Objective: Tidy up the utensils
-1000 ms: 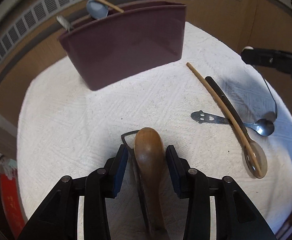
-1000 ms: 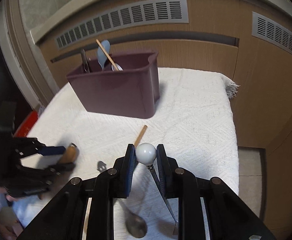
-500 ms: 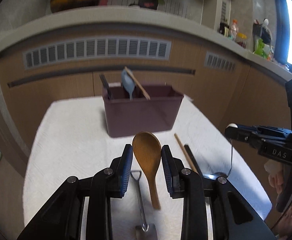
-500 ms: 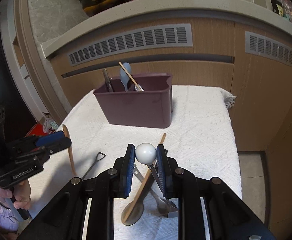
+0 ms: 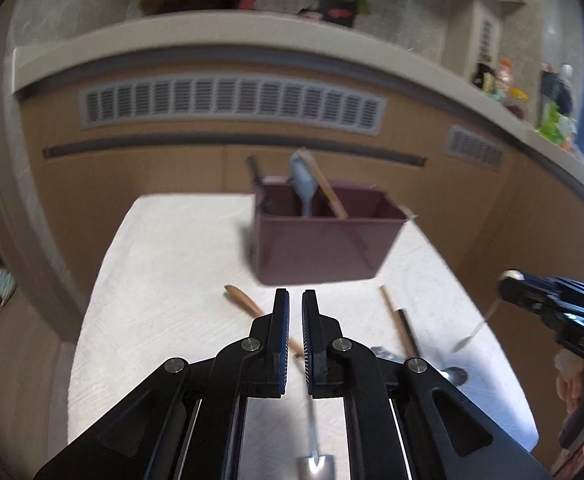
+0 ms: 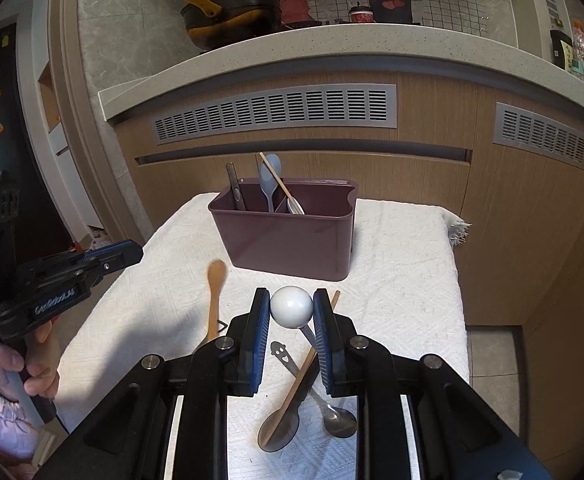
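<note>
The wooden spoon [image 6: 216,294], pale brown with an oval bowl, appears blurred above the white cloth [image 6: 403,280], left of the maroon utensil caddy [image 6: 288,236] on the counter. We see the left gripper [image 5: 295,312] with jaws just closed to a narrow slit, nothing between them; half a second earlier they flanked that spoon's bowl. The right gripper [image 6: 292,308] clamps the white ball-ended utensil [image 6: 292,306], as before. A long-handled spoon [image 6: 292,392] and metal spoon [image 6: 331,412] lie crossed below.

both wrists face caddy [image 5: 323,240].
</note>
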The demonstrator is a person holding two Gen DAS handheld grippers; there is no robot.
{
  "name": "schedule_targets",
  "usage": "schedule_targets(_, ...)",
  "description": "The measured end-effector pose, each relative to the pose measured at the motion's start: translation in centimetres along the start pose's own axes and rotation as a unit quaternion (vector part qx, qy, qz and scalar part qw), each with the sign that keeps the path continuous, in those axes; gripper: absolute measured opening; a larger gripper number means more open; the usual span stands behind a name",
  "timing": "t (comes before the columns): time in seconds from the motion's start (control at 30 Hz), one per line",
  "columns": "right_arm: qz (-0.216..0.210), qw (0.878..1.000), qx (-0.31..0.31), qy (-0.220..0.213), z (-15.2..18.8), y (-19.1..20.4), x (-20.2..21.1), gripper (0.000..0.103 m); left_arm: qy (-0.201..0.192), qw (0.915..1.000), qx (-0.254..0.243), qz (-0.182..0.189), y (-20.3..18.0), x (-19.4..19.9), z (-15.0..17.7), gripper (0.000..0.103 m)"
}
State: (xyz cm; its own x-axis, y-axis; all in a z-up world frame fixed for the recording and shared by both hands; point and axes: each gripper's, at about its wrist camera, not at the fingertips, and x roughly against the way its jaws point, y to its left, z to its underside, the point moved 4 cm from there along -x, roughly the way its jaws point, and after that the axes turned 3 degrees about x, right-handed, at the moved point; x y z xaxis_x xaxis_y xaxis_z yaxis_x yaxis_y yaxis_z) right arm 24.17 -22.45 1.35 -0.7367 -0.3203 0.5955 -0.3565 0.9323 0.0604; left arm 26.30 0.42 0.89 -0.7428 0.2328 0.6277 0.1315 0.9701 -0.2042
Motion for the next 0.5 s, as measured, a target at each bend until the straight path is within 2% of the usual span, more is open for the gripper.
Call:
schedule_targets(0.03, 0.001, 1.000, -0.001, 0.001, 0.0, -0.1, -0.1, 0.020, 0.018, 0.9998, 0.008, -0.007, 0.9, -0.8, 0.1, 0.011)
schedule_targets(0.07, 0.000, 1.000, -0.003, 0.002, 0.0, -0.1, -0.1, 0.020, 0.042, 0.9987, 0.021, -0.019, 1.9, -1.9, 0.4, 0.024)
schedule_targets(0.1, -0.002, 1.000, -0.004, 0.003, 0.0, -0.1, -0.2, 0.020, 0.060, 0.9974, 0.030, -0.026, 2.6, -2.9, 0.6, 0.045)
schedule_targets(0.17, -0.002, 1.000, -0.001, 0.003, -0.1, -0.1, -0.5, 0.020, 0.091, 0.9931, 0.064, -0.038, 4.0, -5.0, 1.0, 0.064)
schedule_targets(0.3, 0.005, 1.000, 0.001, 0.003, -0.1, -0.2, -1.3, 0.020, 0.140, 0.9813, 0.125, -0.043, 4.7, -9.0, 1.7, 0.064)
schedule_targets(0.4, 0.005, 1.000, -0.002, 0.009, 0.1, -0.4, -2.0, 0.020, 0.178, 0.9713, 0.144, -0.064, 4.2, -12.1, 1.9, 0.064)
schedule_targets(0.5, 0.012, 1.000, -0.003, 0.008, 0.3, -0.7, -2.3, 0.020, 0.217, 0.9597, 0.166, -0.064, 3.4, -15.2, 1.9, 0.063)
